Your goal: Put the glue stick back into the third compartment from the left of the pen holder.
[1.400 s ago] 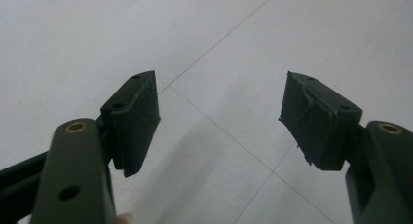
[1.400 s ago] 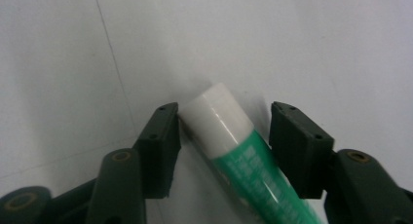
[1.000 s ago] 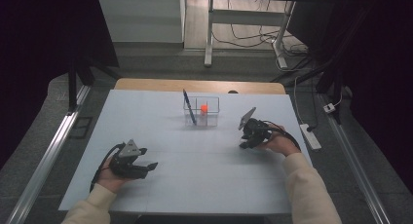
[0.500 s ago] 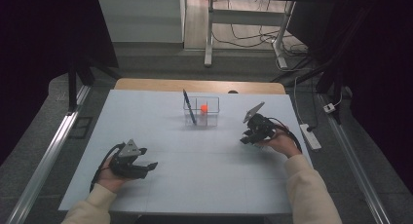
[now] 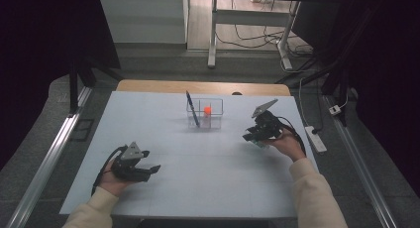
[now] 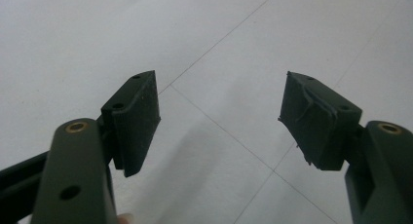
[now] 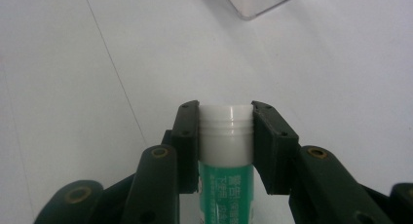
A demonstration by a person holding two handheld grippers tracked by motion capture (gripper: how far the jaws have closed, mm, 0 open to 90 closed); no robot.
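1. Since a second ago, the right claw [image 5: 252, 137] has shifted slightly outward and back from the clear box [image 5: 205, 114]; the left claw [image 5: 147, 171] has stayed put.
2. Largest is the pale tabletop [image 5: 208, 183], bare across its middle, with faint seams crossing it.
3. Next in size, the clear box stands at the far centre, divided into compartments; a dark pen [image 5: 192, 109] leans in its left part and a small orange ball [image 5: 207, 109] sits in the middle one.
4. Resting near the front left edge, the left claw is spread wide with nothing between its pads [image 6: 134, 119].
5. Right of the box, the right claw is pinching a glue stick [image 7: 227, 151] just under its white cap, the green body running back toward the hand.
6. My reading of the step: the glue stick is being carried and is likely bound for the box. The next move calls for swinging it over a free compartment, probably the right one, tipping it upright and lowering it before letting go.
7. Standing in the way are the leaning pen and the thin box walls, which a careless entry could knock.
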